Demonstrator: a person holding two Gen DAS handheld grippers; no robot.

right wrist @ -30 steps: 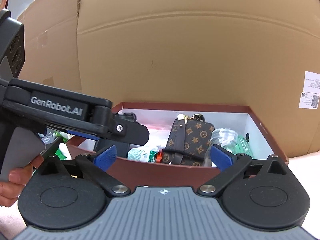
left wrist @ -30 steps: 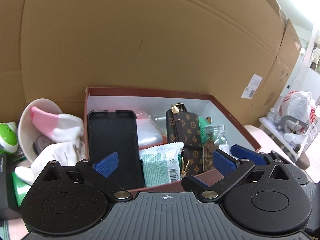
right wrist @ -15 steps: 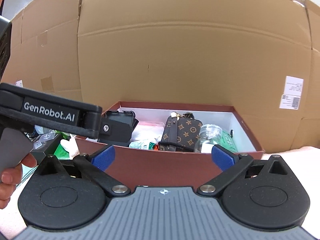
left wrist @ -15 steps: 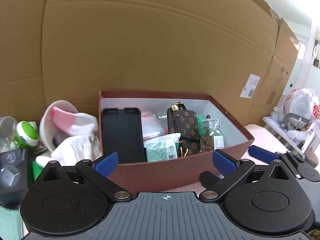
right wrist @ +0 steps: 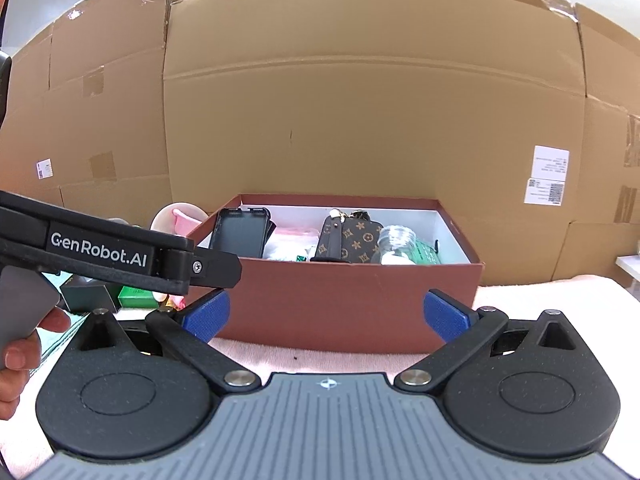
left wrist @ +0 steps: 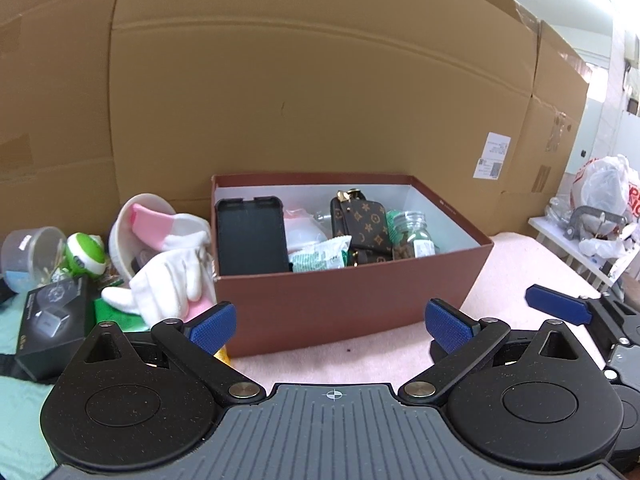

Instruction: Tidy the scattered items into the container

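Both grippers, left (left wrist: 330, 326) and right (right wrist: 326, 316), are hovering open and empty before the box (left wrist: 360, 296), while gloves (left wrist: 168, 276) are lying outside its left wall, risking a snag on the bowl (left wrist: 120, 236).

The pink counter (left wrist: 520, 272) carries a brown box (left wrist: 352, 304) at centre; at nine o'clock lie a black carton (left wrist: 52, 324), glove (left wrist: 168, 284) and bowl (left wrist: 120, 236).
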